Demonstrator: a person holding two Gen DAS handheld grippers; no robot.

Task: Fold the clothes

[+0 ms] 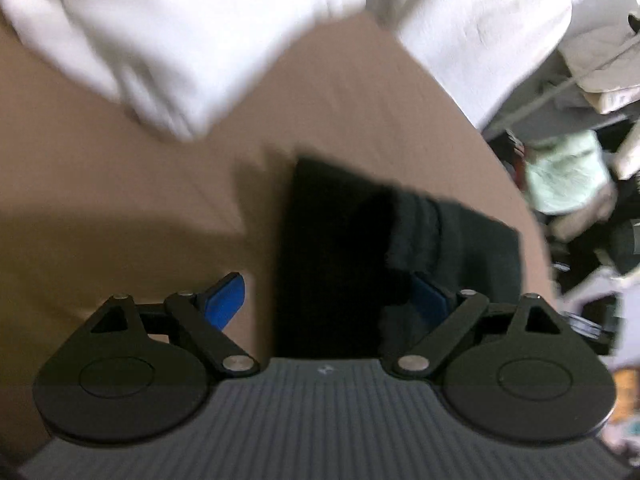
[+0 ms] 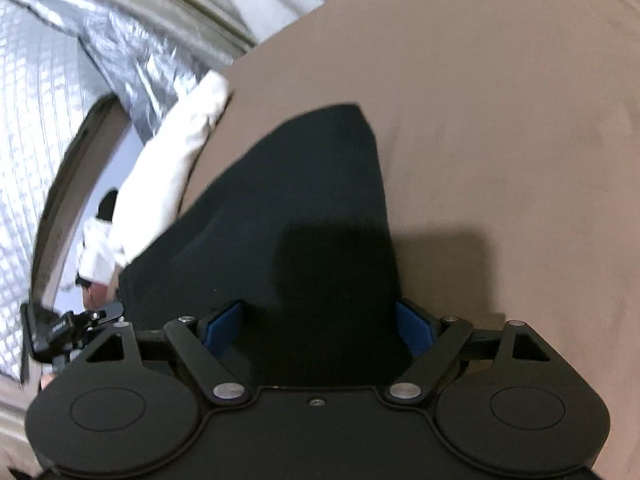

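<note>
A folded black garment (image 1: 340, 256) lies on the brown bed sheet (image 1: 120, 200). In the left wrist view my left gripper (image 1: 328, 300) is open above its near edge, with the blue pads (image 1: 226, 298) spread wide; the right pad is over the dark cloth. In the right wrist view the same black garment (image 2: 312, 208) fills the middle, and my right gripper (image 2: 320, 326) is open just above its near part, blue fingertips (image 2: 224, 324) on either side. Neither holds cloth.
White clothes (image 1: 160, 40) lie at the far side of the bed, a white sleeve (image 2: 168, 160) at its left edge. Silver insulation (image 2: 60, 80) and clutter (image 1: 568, 172) stand beyond the bed edges. Bare brown sheet (image 2: 500, 120) lies to the right.
</note>
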